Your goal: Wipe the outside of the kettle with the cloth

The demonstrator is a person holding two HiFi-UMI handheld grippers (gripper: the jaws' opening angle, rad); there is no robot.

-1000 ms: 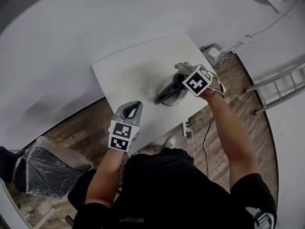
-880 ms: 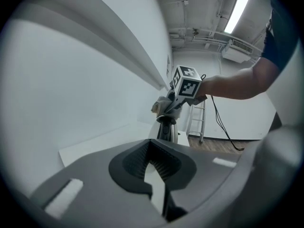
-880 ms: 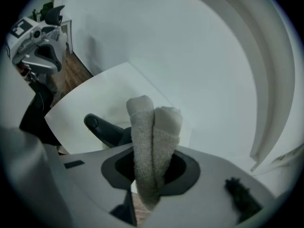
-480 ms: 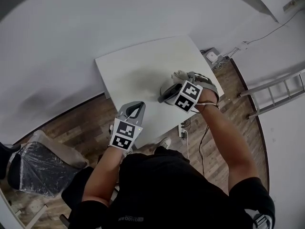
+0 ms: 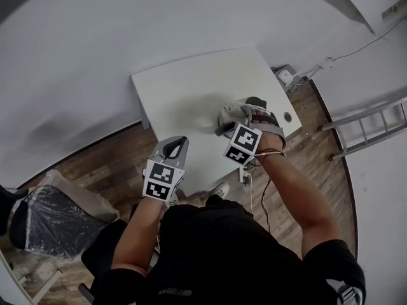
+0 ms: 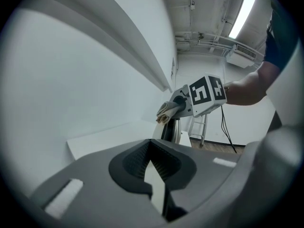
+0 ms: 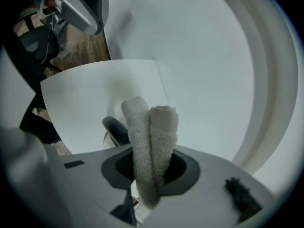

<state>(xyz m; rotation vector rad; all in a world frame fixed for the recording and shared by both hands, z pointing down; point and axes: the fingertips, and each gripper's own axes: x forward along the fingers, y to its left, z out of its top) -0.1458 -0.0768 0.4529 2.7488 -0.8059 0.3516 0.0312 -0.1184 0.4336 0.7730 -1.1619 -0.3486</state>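
the head view looks steeply down from above the person onto the white table (image 5: 191, 91). the left gripper view sits low at the table's near left edge, facing far and right toward the right gripper (image 6: 176, 109). the right gripper view, close above the kettle (image 7: 114, 129), faces back left and catches the left gripper (image 7: 81, 6). all three share the tabletop.

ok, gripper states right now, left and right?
Left gripper: shut, nothing between the jaws.
Right gripper: shut on the cloth.
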